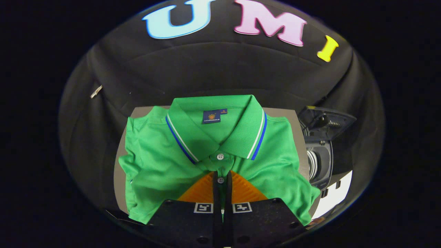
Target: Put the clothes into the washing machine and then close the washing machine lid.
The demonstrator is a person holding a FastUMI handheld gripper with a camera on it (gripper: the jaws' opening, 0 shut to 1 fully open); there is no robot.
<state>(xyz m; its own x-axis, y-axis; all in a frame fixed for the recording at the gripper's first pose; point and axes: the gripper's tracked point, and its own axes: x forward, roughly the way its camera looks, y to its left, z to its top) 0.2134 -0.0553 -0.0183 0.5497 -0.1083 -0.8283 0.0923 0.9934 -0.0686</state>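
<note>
A green polo shirt [162, 158] with a blue-and-white striped collar lies folded on a grey table [119, 179]. My gripper [220, 176] is down on the shirt's front, just below the collar. Its fingers are drawn close together on the buttoned placket, and a thin strip of green cloth shows between them. The washing machine [322, 165] stands to the right of the table, beyond the shirt's right shoulder. Its lid [327, 120] is raised, and a ribbed drum shows inside.
Black cloth walls close the booth behind and to both sides of the table. A white surface [334, 196] shows below the washing machine at the right. A small pale tag [96, 91] hangs on the left wall.
</note>
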